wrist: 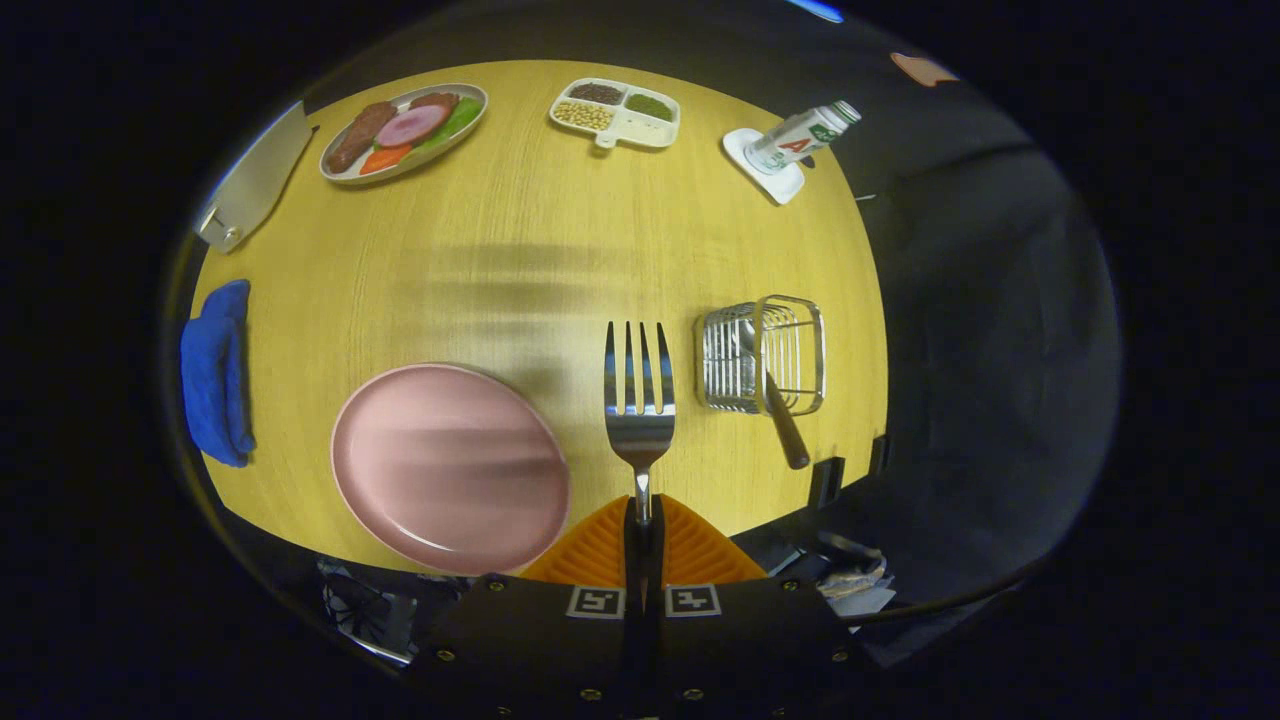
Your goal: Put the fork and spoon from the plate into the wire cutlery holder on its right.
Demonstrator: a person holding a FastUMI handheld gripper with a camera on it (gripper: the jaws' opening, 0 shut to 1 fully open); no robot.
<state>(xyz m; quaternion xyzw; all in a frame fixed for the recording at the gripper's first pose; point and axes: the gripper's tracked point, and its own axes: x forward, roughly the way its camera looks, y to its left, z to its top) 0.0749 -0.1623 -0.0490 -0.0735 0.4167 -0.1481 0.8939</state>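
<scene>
A blue cloth [215,375] lies at the left of the yellow worktop [520,250]. Next comes the pink plate [448,466], bare. Just beside it, the tool [644,520] has its orange fingers [595,550] pressed together on the handle of the fork [639,395], tines pointing ahead. Right of the fork stands the wire cutlery holder [765,352], with the spoon [772,395] inside, its handle leaning out over the near rim.
</scene>
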